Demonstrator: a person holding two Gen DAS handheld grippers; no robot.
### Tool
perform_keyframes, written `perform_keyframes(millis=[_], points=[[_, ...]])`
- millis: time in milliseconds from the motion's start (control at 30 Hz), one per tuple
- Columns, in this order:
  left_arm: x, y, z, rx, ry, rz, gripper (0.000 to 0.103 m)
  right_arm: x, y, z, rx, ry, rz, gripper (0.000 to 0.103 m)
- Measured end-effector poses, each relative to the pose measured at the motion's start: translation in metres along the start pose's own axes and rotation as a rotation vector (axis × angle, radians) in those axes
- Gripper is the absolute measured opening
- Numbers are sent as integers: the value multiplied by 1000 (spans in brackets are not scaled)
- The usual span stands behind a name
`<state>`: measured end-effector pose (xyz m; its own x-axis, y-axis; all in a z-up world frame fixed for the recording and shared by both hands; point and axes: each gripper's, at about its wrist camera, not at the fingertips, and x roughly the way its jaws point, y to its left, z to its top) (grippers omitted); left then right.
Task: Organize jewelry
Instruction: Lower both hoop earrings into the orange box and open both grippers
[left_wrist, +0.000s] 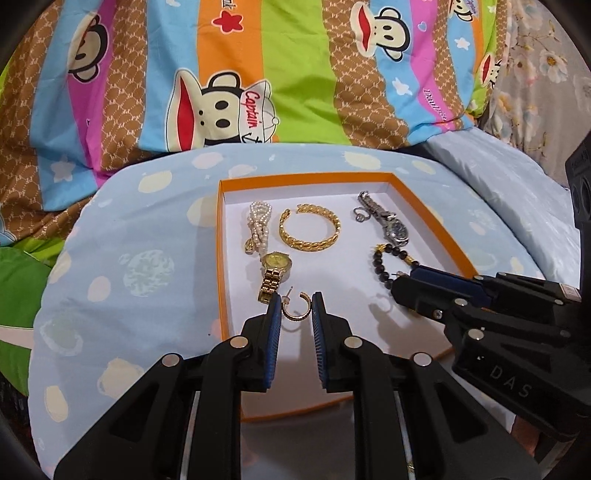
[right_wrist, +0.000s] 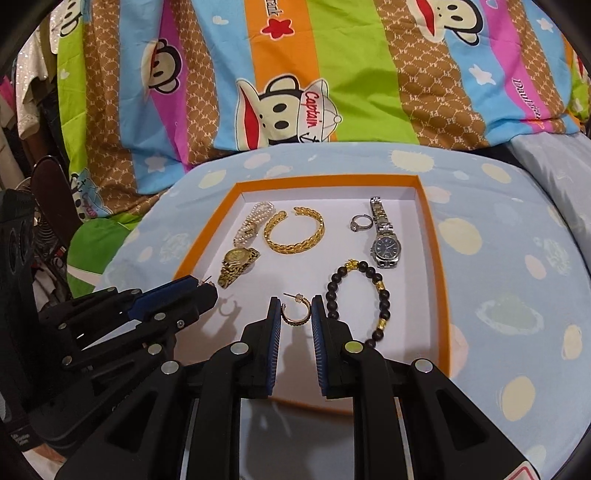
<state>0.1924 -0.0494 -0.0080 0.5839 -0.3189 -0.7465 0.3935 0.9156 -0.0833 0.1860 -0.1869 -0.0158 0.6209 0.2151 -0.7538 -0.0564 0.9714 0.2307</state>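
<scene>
Holding one gold hoop earring (left_wrist: 294, 309) in my left gripper (left_wrist: 295, 314), its twin (right_wrist: 295, 314) in my right gripper (right_wrist: 295, 314), jaws nearly closed on each, above the orange tray (left_wrist: 432, 206). Watches, bracelets and ring already inside; earrings remain, I judge.

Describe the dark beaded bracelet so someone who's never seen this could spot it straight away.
Find the orange-rimmed tray on the blue spotted cushion. On its right side, just below the silver watch, lies the beaded bracelet. It is the only loop of round black beads, broken up by a few gold ones.
</scene>
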Motion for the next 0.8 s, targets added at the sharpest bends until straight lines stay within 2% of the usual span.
perform_keyframes(millis=[167,333,400,467,633,800], points=[[14,6,-1,-11,25,-4,16,22,-2,11,2,17,-9,15],[15,6,0,-7,11,-6,17,35,0,17,-16,16,-18,16],[13,7,0,-9,-4,5,26,31,-3,17,-9,-3,-14,17],[6,8,1,-11,-29,4,34,19,-5,18,4,-33,-1,18],[-25,15,6,-42,-98,-6,35,-30,-11,14,28,-126,9,19],[-59,21,-6,-79,-138,-14,35,-79,-21,-20,61,-171,9,20]])
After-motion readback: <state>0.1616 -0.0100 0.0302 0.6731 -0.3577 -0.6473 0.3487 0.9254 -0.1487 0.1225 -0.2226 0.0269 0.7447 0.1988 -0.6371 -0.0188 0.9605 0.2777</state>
